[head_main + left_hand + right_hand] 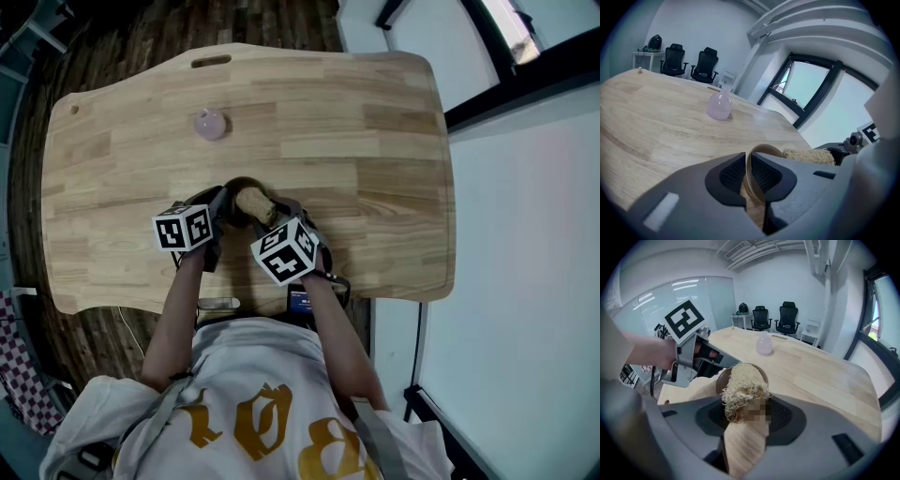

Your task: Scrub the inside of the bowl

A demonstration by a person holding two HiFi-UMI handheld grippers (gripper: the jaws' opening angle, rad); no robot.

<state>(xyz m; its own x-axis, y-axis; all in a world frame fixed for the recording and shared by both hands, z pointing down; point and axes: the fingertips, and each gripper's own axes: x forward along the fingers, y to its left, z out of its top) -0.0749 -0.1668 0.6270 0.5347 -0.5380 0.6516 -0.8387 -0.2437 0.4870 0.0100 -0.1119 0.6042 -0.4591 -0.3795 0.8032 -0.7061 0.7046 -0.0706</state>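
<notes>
Brown bowl sits on the wooden table, near its front edge. Left gripper clamps the bowl's rim, the wall pinched between its jaws. Right gripper grips a wood-handled fibre scrubber, its tuft at the bowl's mouth. Pink vessel stands well apart, farther back.

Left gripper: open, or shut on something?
Shut on the bowl: jaws of the left gripper pinch its thin rim from both sides.
</notes>
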